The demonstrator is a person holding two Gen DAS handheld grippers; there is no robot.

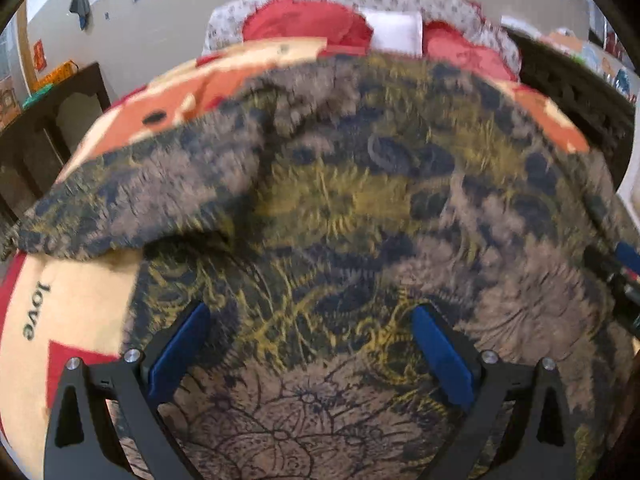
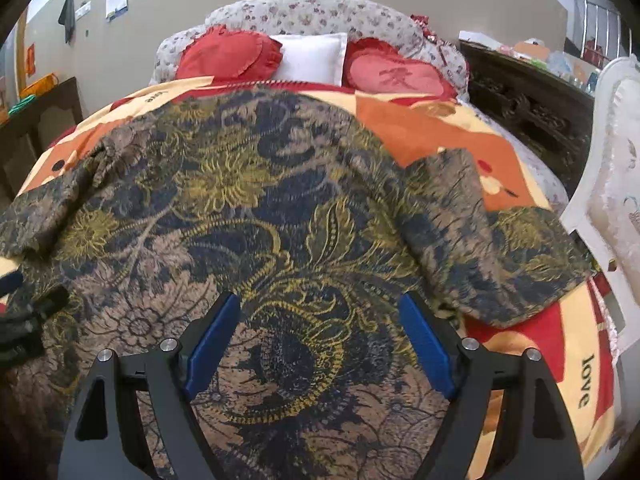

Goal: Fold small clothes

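Where the bedspread [image 2: 448, 132] shows orange, cream and red, spread flat over it: a patterned top [image 2: 256, 208], brown and dark blue with yellow flowers, covering most of the bed. Right sleeve [image 2: 492, 240] angled outward toward the bed's edge, lying on the red and cream patches near the printed word "love" [image 2: 585, 380]. Left sleeve [image 1: 120, 200] raised a little and folded over at its end (blurred in the left wrist view, so hard to read finely). Left hand-held gripper [image 1: 308, 354] low over the near part of the top, blue fingers [image 1: 180, 352] spread wide, nothing between them. Right hand-held gripper [image 2: 316, 344] likewise over the near part, fingers [image 2: 426, 344] wide apart, holding nothing. Beyond the top, against a flowered headboard [image 2: 312, 12]: two red heart cushions [image 2: 228, 56] either side of a white pillow [image 2: 312, 56]. Dark carved cabinet [image 2: 524, 100] beside the bed on the right, white chair [image 2: 612, 160] just nearer.
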